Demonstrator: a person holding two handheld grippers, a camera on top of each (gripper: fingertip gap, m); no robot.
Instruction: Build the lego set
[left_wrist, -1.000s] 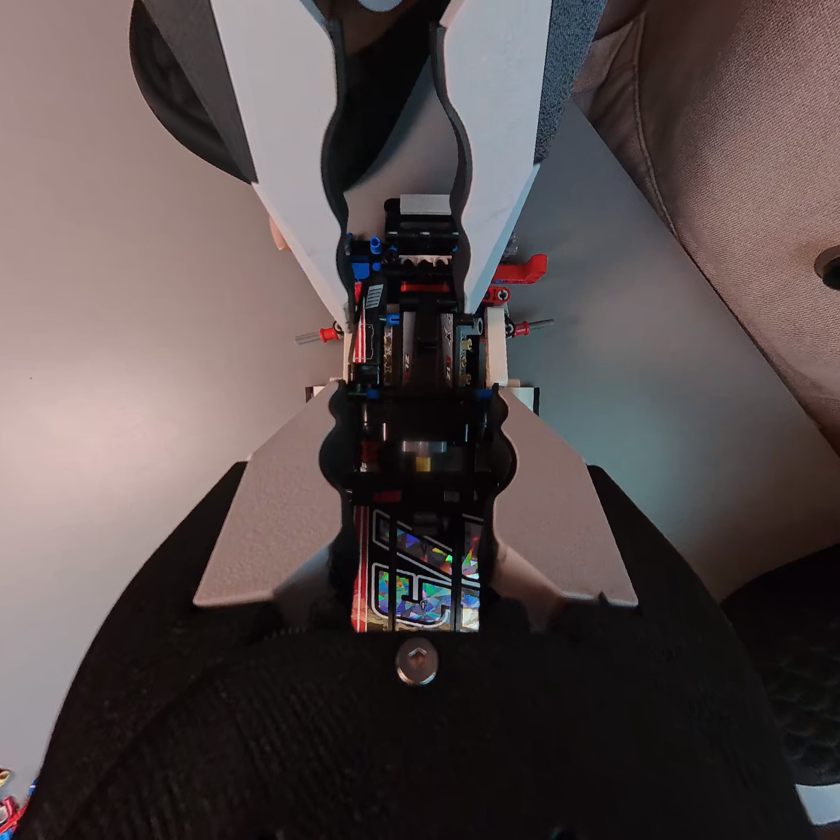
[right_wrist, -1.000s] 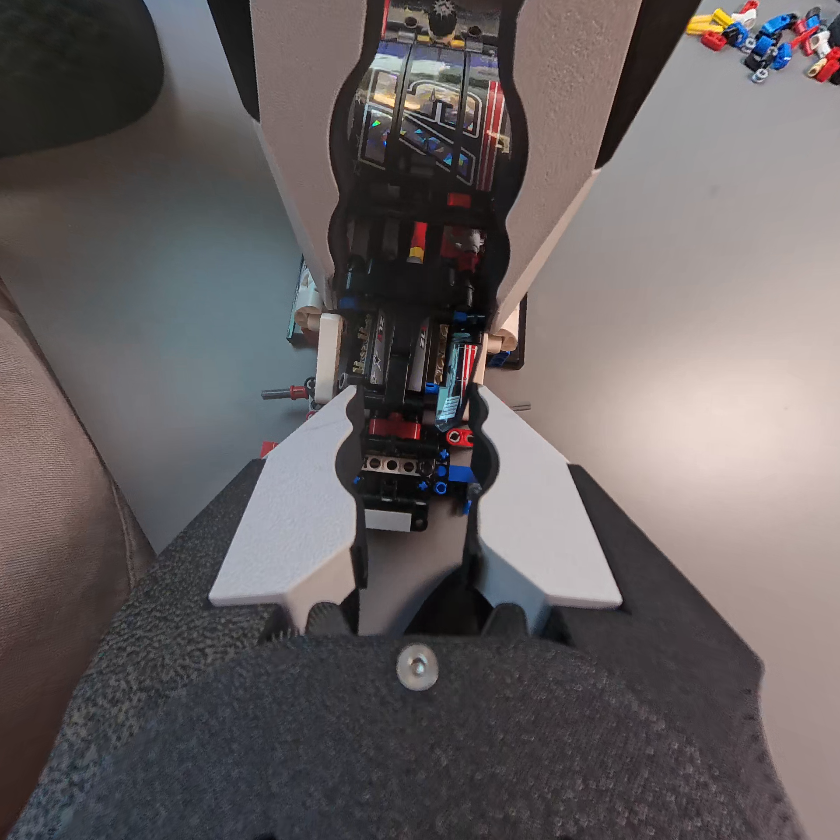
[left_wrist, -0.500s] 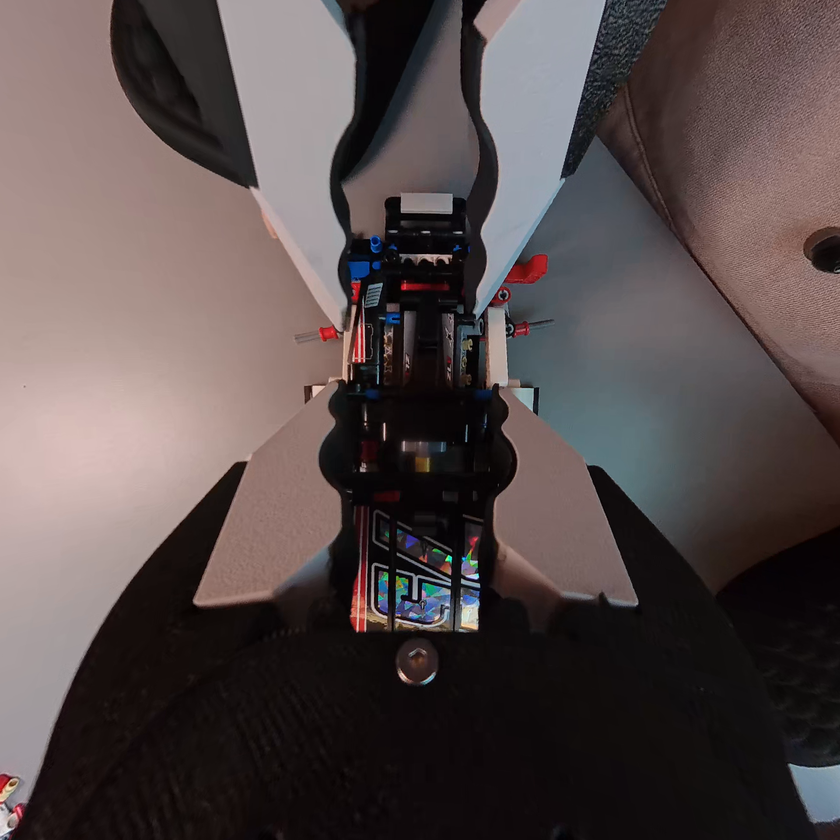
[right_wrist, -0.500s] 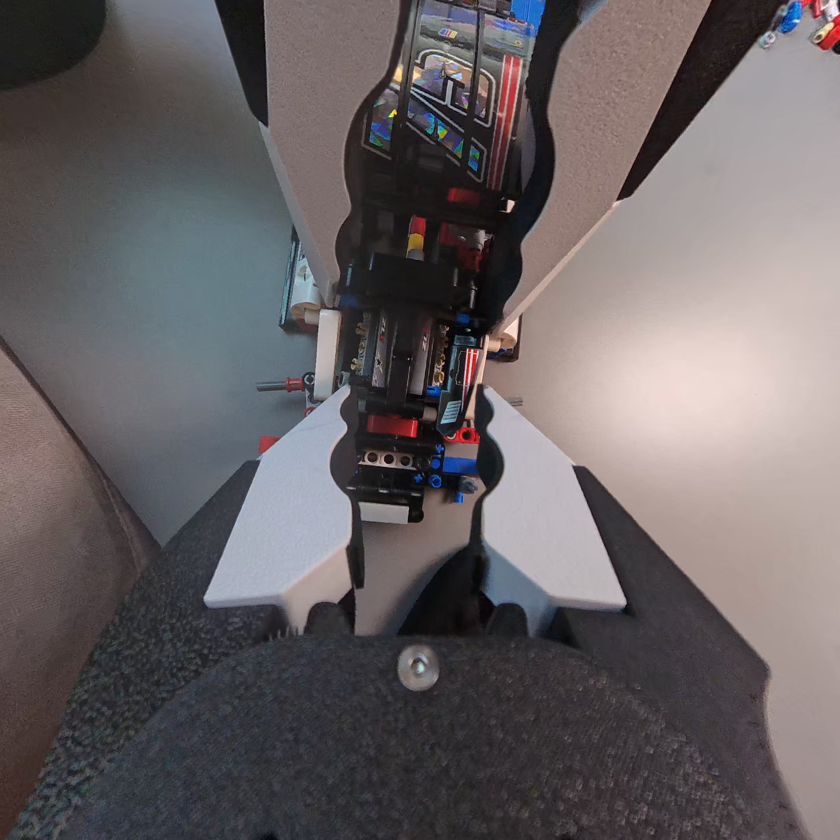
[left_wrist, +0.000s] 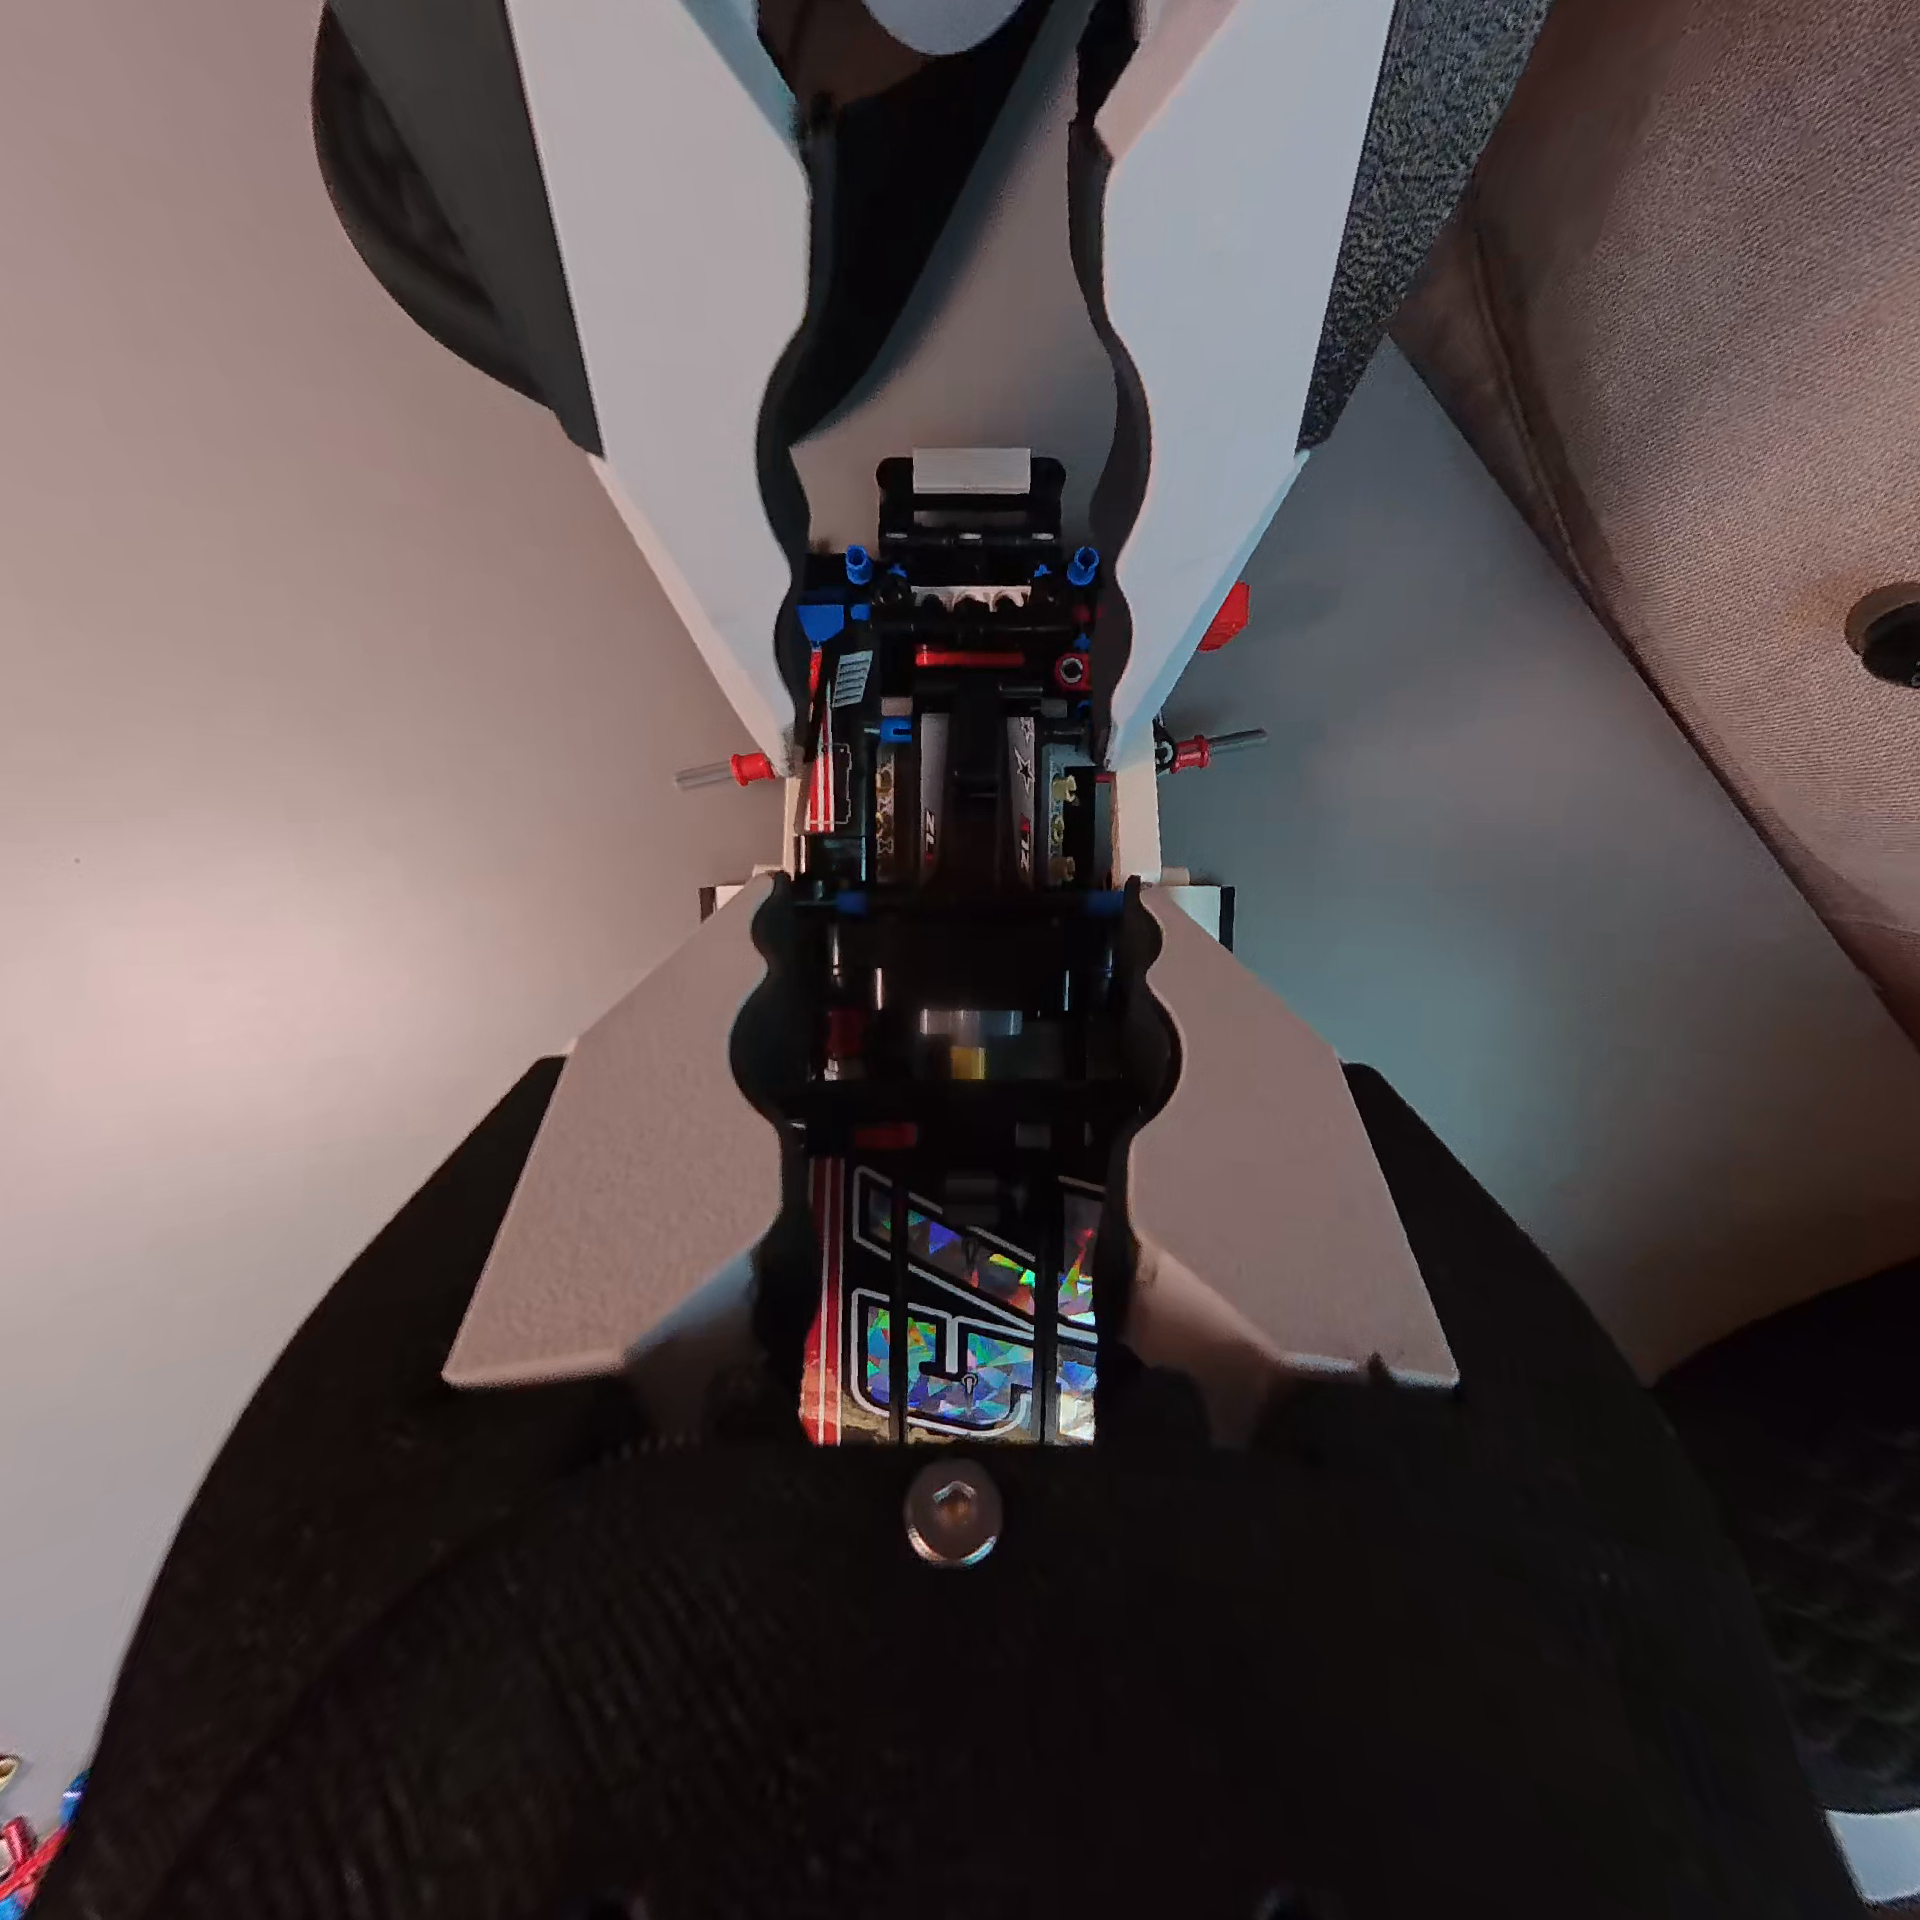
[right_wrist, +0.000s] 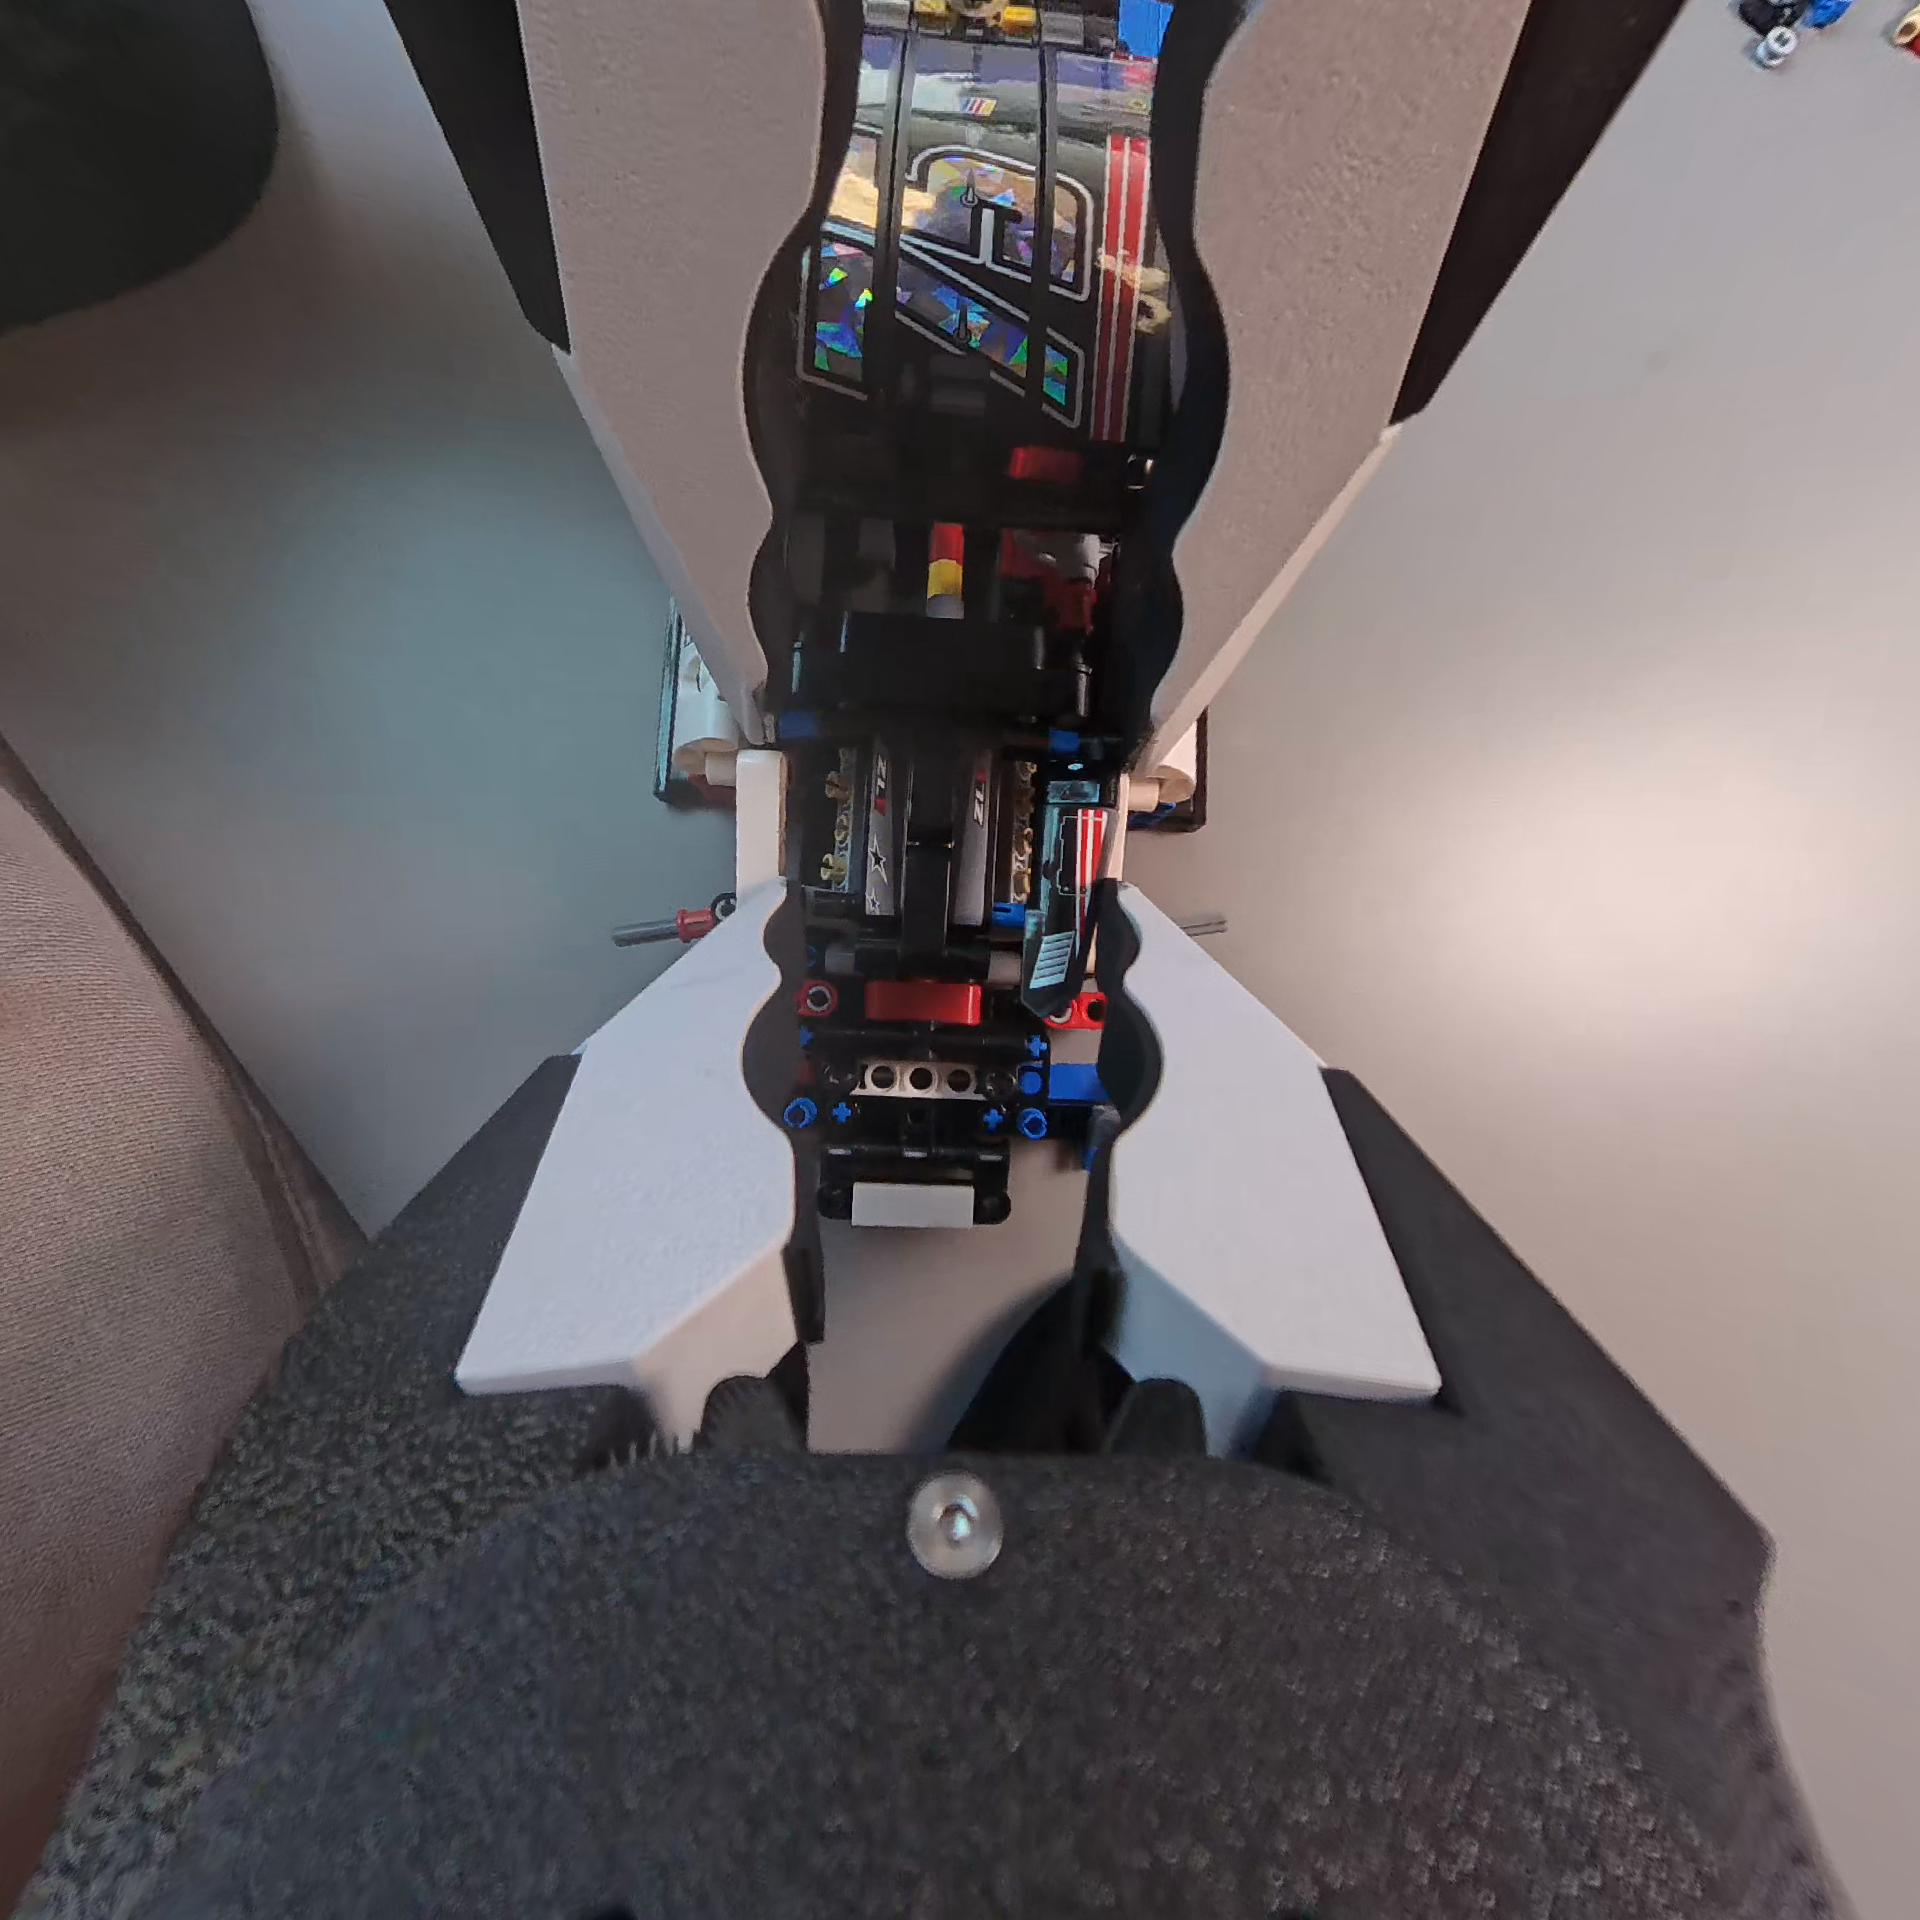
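Note:
A black lego car (left_wrist: 966, 810) with a holographic sticker panel (left_wrist: 966, 1330) lies lengthwise between my two grippers, which face each other. My left gripper (left_wrist: 954, 888) is shut on the sticker end of the car; it shows at the top of the right wrist view (right_wrist: 956, 727). My right gripper (right_wrist: 948, 899) closes around the other end of the car (right_wrist: 935, 831), a black frame with blue pins (right_wrist: 800, 1114). Its pads touch the car's sides. It also shows far off in the left wrist view (left_wrist: 954, 758). Grey axles with red bushes (left_wrist: 727, 769) stick out of both sides.
The car is over a pale grey table (right_wrist: 1558, 935). Several loose coloured lego pieces lie at the far right corner (right_wrist: 1787, 21) and near my left gripper's body (left_wrist: 21, 1849). A brown cushion (left_wrist: 1714, 416) borders the table. A red piece (left_wrist: 1226, 613) sits by the car. My two grippers' fingertips are within a few centimetres of each other.
My right gripper has slid forward along the car and its jaw gap has widened slightly. My left gripper keeps its hold. The loose pieces have drifted out of the right wrist view.

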